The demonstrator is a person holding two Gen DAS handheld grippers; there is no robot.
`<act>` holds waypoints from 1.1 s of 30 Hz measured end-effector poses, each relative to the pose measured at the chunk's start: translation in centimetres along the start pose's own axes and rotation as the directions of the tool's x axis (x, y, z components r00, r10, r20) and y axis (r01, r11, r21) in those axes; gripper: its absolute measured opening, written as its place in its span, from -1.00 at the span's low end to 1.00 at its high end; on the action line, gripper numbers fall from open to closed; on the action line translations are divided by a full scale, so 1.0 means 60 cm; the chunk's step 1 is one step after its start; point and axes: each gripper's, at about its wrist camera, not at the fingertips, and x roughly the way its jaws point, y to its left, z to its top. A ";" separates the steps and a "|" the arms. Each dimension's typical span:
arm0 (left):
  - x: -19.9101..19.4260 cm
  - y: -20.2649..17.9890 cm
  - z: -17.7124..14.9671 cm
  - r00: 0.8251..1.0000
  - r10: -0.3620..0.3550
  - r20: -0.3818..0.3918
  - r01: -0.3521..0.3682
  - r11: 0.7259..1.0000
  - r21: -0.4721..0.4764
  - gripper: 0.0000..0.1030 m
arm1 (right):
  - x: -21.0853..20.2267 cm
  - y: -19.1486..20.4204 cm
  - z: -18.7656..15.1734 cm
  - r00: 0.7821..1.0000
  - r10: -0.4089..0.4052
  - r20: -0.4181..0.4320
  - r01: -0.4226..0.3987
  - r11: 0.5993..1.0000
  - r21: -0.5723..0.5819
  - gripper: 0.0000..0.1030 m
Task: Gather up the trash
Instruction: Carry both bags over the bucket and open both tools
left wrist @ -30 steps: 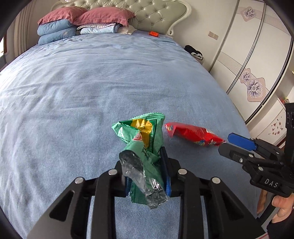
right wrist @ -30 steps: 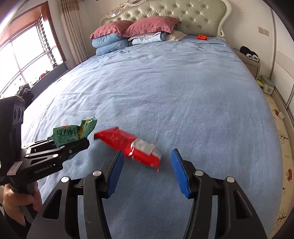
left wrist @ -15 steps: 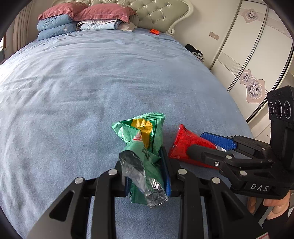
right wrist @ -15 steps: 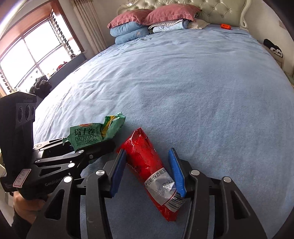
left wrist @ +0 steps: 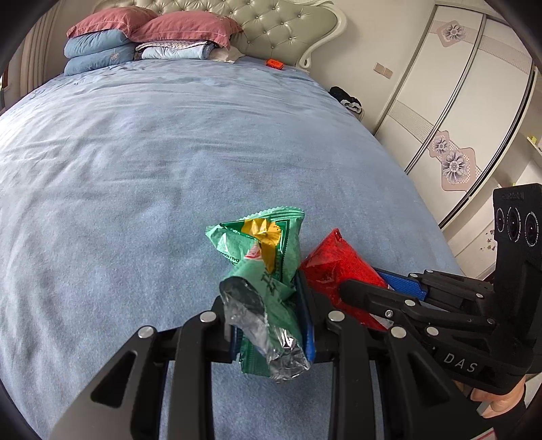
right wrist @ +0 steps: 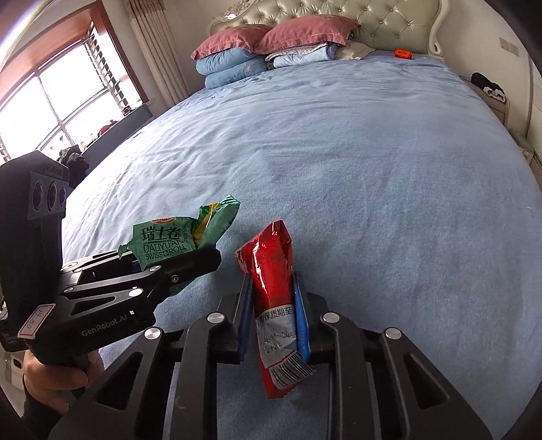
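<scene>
Above the blue bedspread, the left gripper pinches a green wrapper while the right gripper, its jaws closing, squeezes a red wrapper.

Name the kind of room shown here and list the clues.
A bedroom, most likely: a wide bed with a blue cover, stacked pillows against a tufted headboard, and wardrobe doors alongside.

The left gripper is pitched down toward the bed, its blue pads clamped tight on a green wrapper. Just beside it, at about three o'clock, the right gripper tilts down at the same slant, its jaws closing, with a red wrapper between the pads. A bare hand grips the left handle from below; fingers of the other wrap the right handle.
</scene>
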 end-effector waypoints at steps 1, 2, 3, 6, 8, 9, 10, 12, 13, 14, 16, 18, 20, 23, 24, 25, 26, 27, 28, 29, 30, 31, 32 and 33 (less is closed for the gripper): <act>-0.004 -0.008 -0.004 1.000 0.002 -0.001 -0.002 1.000 0.013 -0.47 | -0.006 -0.001 -0.009 1.000 -0.015 -0.002 0.015 1.000 0.015 -0.58; -0.007 -0.017 -0.009 1.000 0.008 -0.004 -0.008 0.999 0.031 -0.47 | -0.012 -0.003 -0.017 1.000 -0.031 -0.004 0.031 0.999 0.029 -0.58; -0.011 -0.025 -0.014 1.000 0.007 -0.007 -0.007 0.999 0.041 -0.47 | -0.023 -0.007 -0.030 0.999 -0.053 -0.002 0.053 0.998 0.043 -0.58; -0.022 -0.046 -0.031 0.998 -0.039 -0.039 0.040 0.999 0.032 -0.47 | -0.072 -0.010 -0.061 0.996 -0.086 0.028 0.085 0.995 0.054 -0.58; -0.030 -0.071 -0.047 0.996 -0.056 -0.065 0.060 0.997 0.050 -0.47 | -0.107 -0.011 -0.079 0.993 -0.113 0.047 0.110 0.992 0.057 -0.58; -0.034 -0.088 -0.058 0.995 -0.064 -0.078 0.069 0.995 0.068 -0.47 | -0.128 -0.012 -0.092 0.990 -0.127 0.057 0.124 0.990 0.062 -0.58; -0.040 -0.108 -0.069 0.993 -0.072 -0.088 0.080 0.993 0.091 -0.47 | -0.145 -0.013 -0.103 0.989 -0.137 0.064 0.132 0.989 0.065 -0.58; -0.052 -0.146 -0.092 0.991 -0.088 -0.100 0.100 0.986 0.129 -0.47 | -0.176 -0.015 -0.125 0.986 -0.150 0.079 0.145 0.987 0.073 -0.58; -0.058 -0.166 -0.103 0.989 -0.098 -0.107 0.113 0.983 0.147 -0.47 | -0.196 -0.018 -0.141 0.983 -0.161 0.083 0.155 0.985 0.080 -0.58; -0.064 -0.186 -0.114 0.988 -0.106 -0.111 0.123 0.979 0.163 -0.47 | -0.213 -0.022 -0.155 0.982 -0.170 0.087 0.162 0.983 0.089 -0.58; -0.076 -0.227 -0.134 0.985 -0.125 -0.123 0.147 0.970 0.195 -0.47 | -0.244 -0.033 -0.181 0.978 -0.183 0.101 0.172 0.979 0.110 -0.58; -0.083 -0.269 -0.150 0.982 -0.133 -0.136 0.162 0.961 0.226 -0.47 | -0.286 -0.049 -0.216 0.973 -0.198 0.120 0.182 0.974 0.136 -0.58; -0.084 -0.314 -0.169 0.975 -0.149 -0.163 0.188 0.948 0.255 -0.47 | -0.331 -0.071 -0.255 0.967 -0.214 0.137 0.190 0.967 0.171 -0.58; -0.084 -0.386 -0.201 0.964 -0.177 -0.201 0.231 0.927 0.294 -0.47 | -0.385 -0.110 -0.305 0.958 -0.243 0.150 0.206 0.952 0.226 -0.58; -0.084 -0.411 -0.212 0.959 -0.188 -0.213 0.248 0.920 0.304 -0.47 | -0.398 -0.120 -0.318 0.956 -0.252 0.152 0.212 0.947 0.240 -0.58; -0.082 -0.437 -0.223 0.952 -0.206 -0.229 0.272 0.911 0.311 -0.47 | -0.421 -0.140 -0.342 0.951 -0.267 0.155 0.221 0.939 0.263 -0.58; -0.079 -0.460 -0.232 0.944 -0.221 -0.246 0.294 0.902 0.317 -0.47 | -0.436 -0.154 -0.359 0.948 -0.279 0.155 0.229 0.933 0.278 -0.58; -0.075 -0.488 -0.243 0.937 -0.233 -0.262 0.313 0.893 0.325 -0.47 | -0.452 -0.168 -0.377 0.943 -0.293 0.156 0.238 0.925 0.296 -0.58; -0.071 -0.516 -0.255 0.930 -0.243 -0.276 0.330 0.882 0.336 -0.47 | -0.469 -0.185 -0.398 0.939 -0.306 0.156 0.246 0.916 0.318 -0.58; -0.067 -0.545 -0.268 0.923 -0.251 -0.291 0.347 0.870 0.351 -0.47 | -0.488 -0.205 -0.421 0.934 -0.321 0.154 0.254 0.905 0.342 -0.58; -0.063 -0.574 -0.280 0.916 -0.260 -0.306 0.365 0.858 0.363 -0.47 | -0.502 -0.221 -0.439 0.929 -0.336 0.152 0.264 0.894 0.362 -0.58; -0.058 -0.603 -0.293 0.907 -0.272 -0.323 0.386 0.844 0.372 -0.47 | -0.521 -0.242 -0.466 0.923 -0.356 0.146 0.277 0.879 0.388 -0.58; -0.051 -0.631 -0.306 0.896 -0.283 -0.343 0.407 0.831 0.379 -0.47 | -0.535 -0.257 -0.484 0.919 -0.369 0.140 0.287 0.868 0.405 -0.58; -0.044 -0.657 -0.320 0.886 -0.290 -0.362 0.425 0.819 0.384 -0.47 | -0.552 -0.277 -0.512 0.911 -0.391 0.132 0.302 0.850 0.431 -0.58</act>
